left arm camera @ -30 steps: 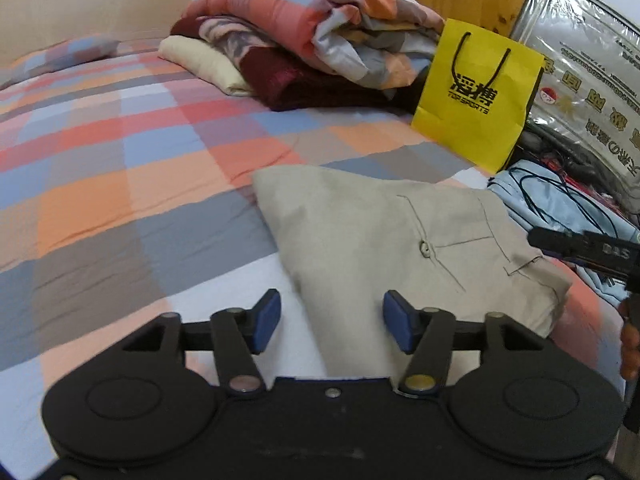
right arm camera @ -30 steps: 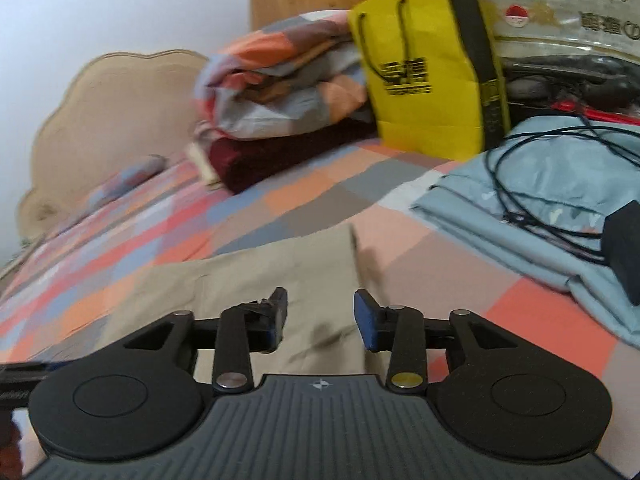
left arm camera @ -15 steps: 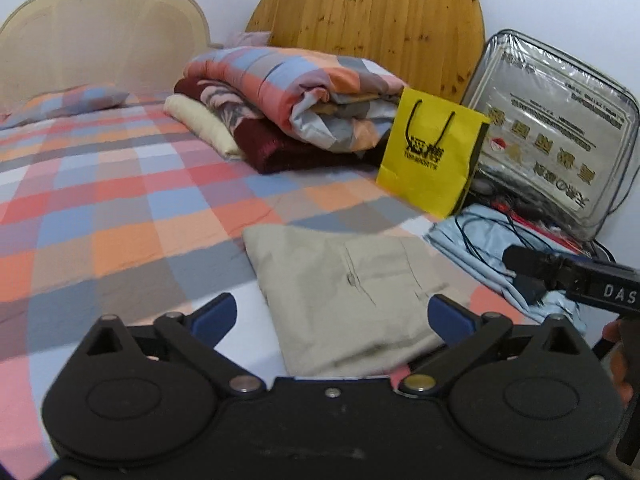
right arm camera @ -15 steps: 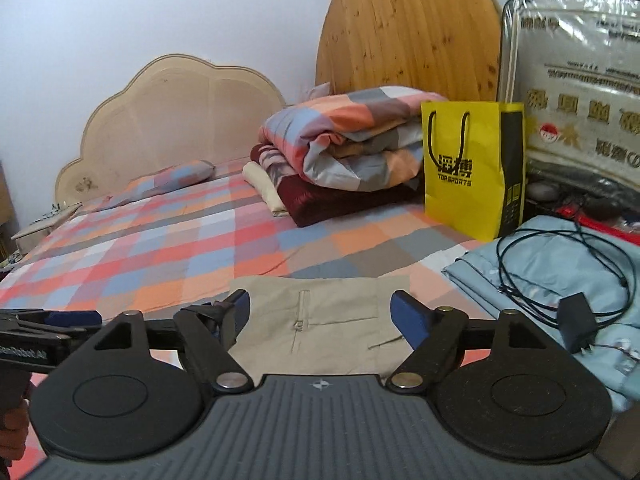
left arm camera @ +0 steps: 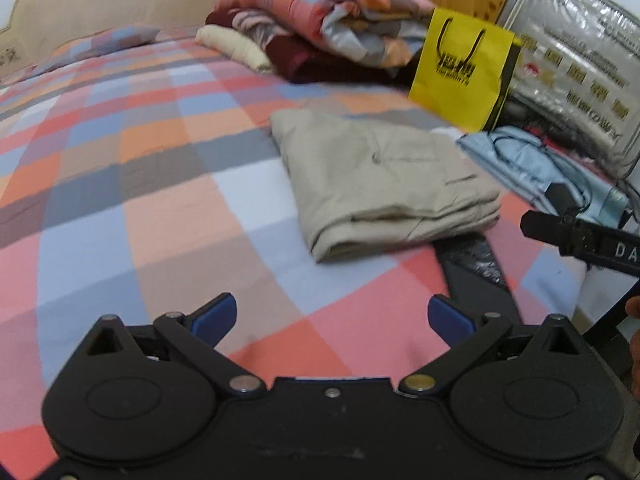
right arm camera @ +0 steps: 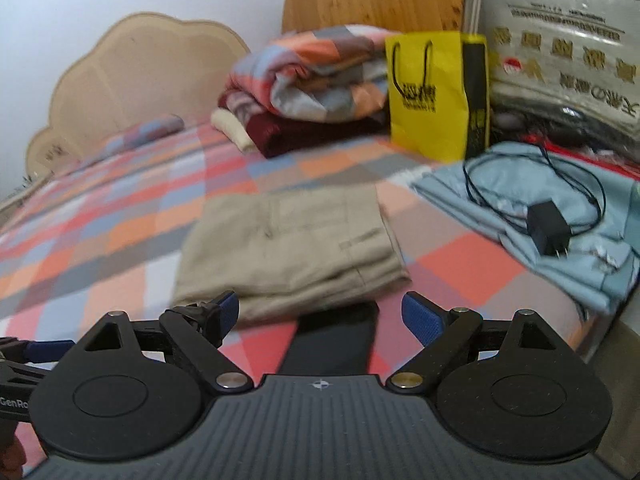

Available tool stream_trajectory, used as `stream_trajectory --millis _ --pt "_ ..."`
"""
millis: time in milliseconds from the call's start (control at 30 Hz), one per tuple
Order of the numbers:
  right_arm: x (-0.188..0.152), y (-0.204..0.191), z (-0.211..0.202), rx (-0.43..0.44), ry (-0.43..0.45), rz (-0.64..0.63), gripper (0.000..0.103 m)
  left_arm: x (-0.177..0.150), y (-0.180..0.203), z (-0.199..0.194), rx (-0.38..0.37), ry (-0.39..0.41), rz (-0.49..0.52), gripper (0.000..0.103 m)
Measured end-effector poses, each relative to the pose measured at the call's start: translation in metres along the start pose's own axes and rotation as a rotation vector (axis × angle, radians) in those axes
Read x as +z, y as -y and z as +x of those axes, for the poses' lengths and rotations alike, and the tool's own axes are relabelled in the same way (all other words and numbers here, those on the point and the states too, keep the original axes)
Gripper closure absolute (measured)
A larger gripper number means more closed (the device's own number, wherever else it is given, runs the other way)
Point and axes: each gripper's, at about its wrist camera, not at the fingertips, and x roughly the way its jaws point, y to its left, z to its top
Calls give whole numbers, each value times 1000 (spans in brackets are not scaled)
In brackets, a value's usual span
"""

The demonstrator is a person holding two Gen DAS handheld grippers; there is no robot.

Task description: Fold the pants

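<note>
The left gripper point(left arm camera: 332, 318) is seen with its blue pads spread fully apart and nothing between them; the right gripper point(right arm camera: 320, 316) is likewise wide apart and empty. Both sets of jaws have just been opening, with no cloth caught in either. Beyond the pads, toward twelve o'clock in both wrist views, the beige pants point(left arm camera: 380, 180) are found lying on the checked bed point(left arm camera: 140, 200), folded into a compact stack with the layered edges facing the grippers. The folding is judged to be essentially finished. A dark flat strip point(right arm camera: 336, 336) is seen on the bed just in front of the stack, at six o'clock from it; what it is cannot be told. Trouble could come if a pad snagged the loose front layers, since the stack would then be dragged open. At two o'clock from the pants, a pale blue folded cloth point(right arm camera: 520, 208) carrying a black charger point(right arm camera: 548, 228) and its looped cable is placed near enough to be hooked. A yellow paper bag point(right arm camera: 432, 92) and a pile of folded blankets point(left arm camera: 320, 28) are set well behind, at twelve o'clock.
</note>
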Motion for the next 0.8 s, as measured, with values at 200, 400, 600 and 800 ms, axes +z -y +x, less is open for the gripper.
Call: stream_trajectory --millis 200,400,600,800 --pt "-18 -4 16 -45 -36 -37 0 -4 3 10 26 -2 -3 0" --pt "-22 -3 21 -80 -26 -49 0 -3 12 15 43 -1 10 0" --pt "-23 4 22 -105 -22 -38 0 0 21 20 57 3 38 0" --pt "-22 10 21 -124 -18 -31 0 -3 27 19 56 7 55 0"
